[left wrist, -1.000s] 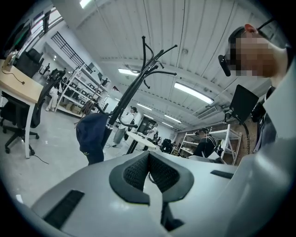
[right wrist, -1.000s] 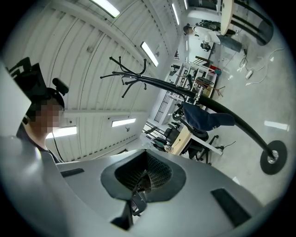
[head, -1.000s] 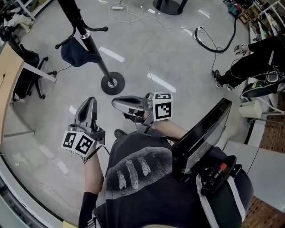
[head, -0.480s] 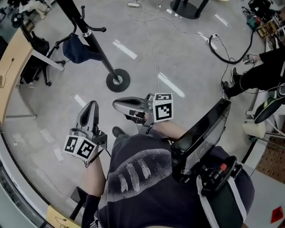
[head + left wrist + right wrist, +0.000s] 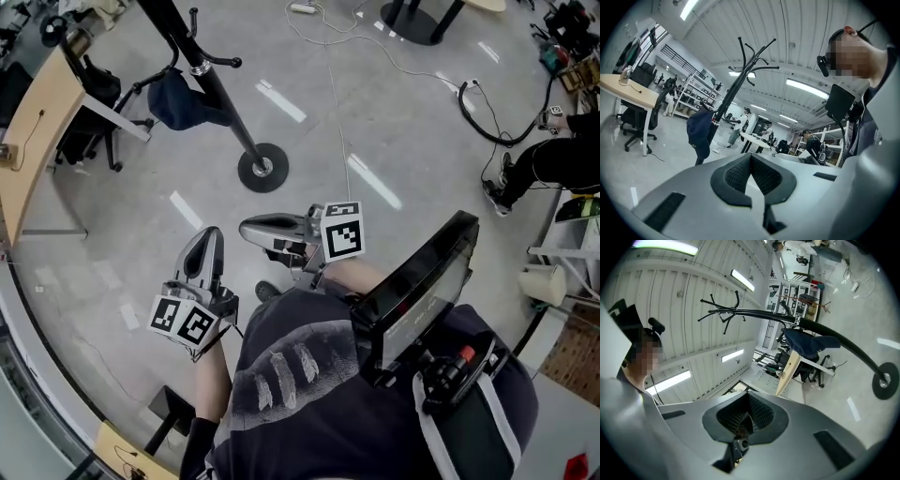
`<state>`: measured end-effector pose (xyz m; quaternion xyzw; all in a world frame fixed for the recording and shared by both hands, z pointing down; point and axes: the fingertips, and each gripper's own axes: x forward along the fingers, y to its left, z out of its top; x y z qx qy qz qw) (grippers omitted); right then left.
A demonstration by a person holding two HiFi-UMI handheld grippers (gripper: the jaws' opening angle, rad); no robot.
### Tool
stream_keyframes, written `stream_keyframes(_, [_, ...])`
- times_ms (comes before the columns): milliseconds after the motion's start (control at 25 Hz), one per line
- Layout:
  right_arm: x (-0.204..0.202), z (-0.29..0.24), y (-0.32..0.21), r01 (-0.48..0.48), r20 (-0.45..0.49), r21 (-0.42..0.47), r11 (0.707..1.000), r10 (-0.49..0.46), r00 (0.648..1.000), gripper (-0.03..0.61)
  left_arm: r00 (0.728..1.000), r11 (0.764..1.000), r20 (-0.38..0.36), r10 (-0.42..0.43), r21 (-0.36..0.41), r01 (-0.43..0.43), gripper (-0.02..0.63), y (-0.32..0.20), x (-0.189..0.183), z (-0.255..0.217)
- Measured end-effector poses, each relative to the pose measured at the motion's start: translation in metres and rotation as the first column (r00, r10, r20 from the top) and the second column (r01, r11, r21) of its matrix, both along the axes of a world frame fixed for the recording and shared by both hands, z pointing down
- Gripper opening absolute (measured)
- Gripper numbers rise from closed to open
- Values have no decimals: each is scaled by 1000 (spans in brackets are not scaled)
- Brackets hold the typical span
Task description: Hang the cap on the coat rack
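A navy cap (image 5: 187, 98) hangs on a low hook of the black coat rack (image 5: 220, 98), whose round base (image 5: 262, 172) stands on the grey floor. The cap also shows in the left gripper view (image 5: 699, 131) beside the rack's pole (image 5: 733, 86), and in the right gripper view (image 5: 808, 344) under the pole (image 5: 787, 317). My left gripper (image 5: 211, 234) is shut and empty, well short of the rack; its jaws meet (image 5: 750, 161). My right gripper (image 5: 246, 225) points left, shut with nothing in it (image 5: 747, 416).
A wooden desk (image 5: 33, 141) and a black office chair (image 5: 89, 112) stand left of the rack. Cables (image 5: 487, 103) trail over the floor at the back right, near a seated person (image 5: 562, 159). A white bucket (image 5: 544, 281) stands at the right.
The view has shifted, so the rack, its base and the cap lie further right and lower in the picture. Both grippers stay shut and empty, close in front of the body.
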<state>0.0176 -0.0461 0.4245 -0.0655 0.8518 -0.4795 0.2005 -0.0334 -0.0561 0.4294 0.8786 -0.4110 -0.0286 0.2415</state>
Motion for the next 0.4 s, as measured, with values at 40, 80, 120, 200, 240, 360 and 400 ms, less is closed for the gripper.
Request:
stream_keyframes(40, [-3,0,0,-3,-4,1,1000,3,1000,3,1000,1000,0,13,5,-13,8,2,1,0])
stream_keyframes(80, [-5,-1,0,-7,-7,5,1000,7,1000,3,1000,1000,1,22,13,-22,8,3,1,-2])
stream_keyframes(120, [-7,-3,0,-11,-9,9,1000,11,1000,3,1000,999,3,28,22,-28,8,4,-1,-4])
stream_keyframes(200, [-16,-8,0,-19,-9,14,1000,19,1000,3,1000,999,-5,29,32,-29,7,4,-12,-9])
stream_keyframes(240, [-24,-10,1,-21,-13,15,1000,21,1000,3,1000,999,-17,26,31,-25,8,4,-22,-10])
stream_keyframes(360, [-54,-10,4,-21,-39,0,1000,21,999,3,998,1000,-61,18,13,-17,8,5,-56,-6])
stream_keyframes(400, [-65,-9,5,-22,-48,-8,1000,22,999,3,997,1000,-76,17,5,-16,8,6,-66,-5])
